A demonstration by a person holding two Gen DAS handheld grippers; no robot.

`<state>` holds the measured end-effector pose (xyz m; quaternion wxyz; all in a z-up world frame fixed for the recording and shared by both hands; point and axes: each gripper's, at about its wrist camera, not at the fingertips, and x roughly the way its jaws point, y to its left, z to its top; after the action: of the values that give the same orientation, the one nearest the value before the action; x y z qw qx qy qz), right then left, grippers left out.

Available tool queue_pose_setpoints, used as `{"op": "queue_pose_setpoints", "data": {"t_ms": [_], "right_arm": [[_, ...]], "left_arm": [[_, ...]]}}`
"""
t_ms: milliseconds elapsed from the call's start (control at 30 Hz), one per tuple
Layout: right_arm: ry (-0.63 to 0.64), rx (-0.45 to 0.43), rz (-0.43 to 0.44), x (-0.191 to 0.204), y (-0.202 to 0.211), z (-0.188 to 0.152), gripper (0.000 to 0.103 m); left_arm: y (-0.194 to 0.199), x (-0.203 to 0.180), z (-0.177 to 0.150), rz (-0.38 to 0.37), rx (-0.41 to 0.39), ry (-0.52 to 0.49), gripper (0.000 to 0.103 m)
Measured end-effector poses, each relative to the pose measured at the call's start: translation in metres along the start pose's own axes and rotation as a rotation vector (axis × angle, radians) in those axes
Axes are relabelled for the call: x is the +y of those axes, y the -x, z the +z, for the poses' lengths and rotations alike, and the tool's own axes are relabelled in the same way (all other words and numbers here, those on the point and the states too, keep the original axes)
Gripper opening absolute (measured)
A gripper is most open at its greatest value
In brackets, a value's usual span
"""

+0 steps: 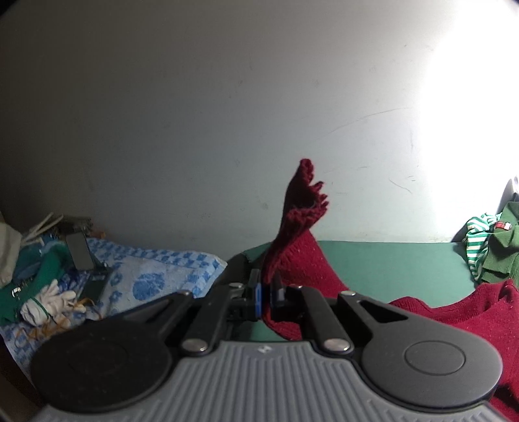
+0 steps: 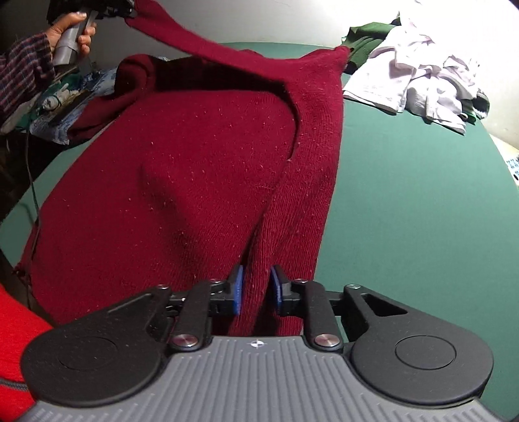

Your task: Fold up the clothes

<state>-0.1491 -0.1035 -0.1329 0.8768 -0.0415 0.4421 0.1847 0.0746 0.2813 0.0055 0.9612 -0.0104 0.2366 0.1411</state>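
A dark red knitted sweater [image 2: 181, 181] lies spread over the green table [image 2: 405, 201]. My right gripper [image 2: 256, 289] is shut on a thick fold of its lower edge, blue pads pressing both sides. My left gripper [image 1: 266, 292] is shut on the ribbed cuff of a sleeve [image 1: 301, 201], which sticks up above the fingers. In the right wrist view the left gripper [image 2: 125, 13] holds that sleeve lifted at the far left, with a hand [image 2: 69, 31] on its handle.
A blue patterned towel [image 1: 155, 276] with a white glove [image 1: 48, 305] and small clutter lies left. A green and striped garment [image 1: 493, 243] and a white crumpled shirt [image 2: 425, 78] sit at the table's far right. A wall [image 1: 227, 113] stands close behind.
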Motion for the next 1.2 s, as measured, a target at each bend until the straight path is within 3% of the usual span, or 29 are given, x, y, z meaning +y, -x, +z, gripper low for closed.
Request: {"op": "queue_pose_setpoints", "data": {"t_ms": [167, 333, 567, 667, 767, 1033, 1200], "right_arm": [[0.086, -0.109, -0.061, 0.002, 0.026, 0.002, 0.03], [0.19, -0.229, -0.093, 0.017, -0.01, 0.028, 0.028], [0.204, -0.144, -0.231, 0.008, -0.082, 0.053, 0.023], [0.146, -0.137, -0.218, -0.001, -0.084, 0.056, 0.02], [0.1, -0.136, -0.219, -0.006, -0.083, 0.057, 0.007], [-0.161, -0.2, 0.016, -0.012, -0.061, 0.071, 0.007], [-0.182, -0.151, 0.044, -0.009, -0.089, 0.063, 0.01]], "left_arm": [[-0.006, -0.004, -0.005, -0.02, 0.026, 0.0, 0.004], [-0.006, -0.015, -0.007, -0.039, 0.036, -0.026, 0.004], [0.0, -0.022, -0.008, -0.06, 0.028, -0.07, 0.005], [0.001, -0.025, -0.013, -0.068, 0.037, -0.086, 0.005], [0.0, -0.026, -0.017, -0.056, 0.04, -0.104, 0.005], [-0.008, -0.022, -0.012, -0.022, 0.037, -0.099, 0.005], [-0.012, -0.024, -0.009, -0.007, 0.031, -0.111, 0.005]]}}
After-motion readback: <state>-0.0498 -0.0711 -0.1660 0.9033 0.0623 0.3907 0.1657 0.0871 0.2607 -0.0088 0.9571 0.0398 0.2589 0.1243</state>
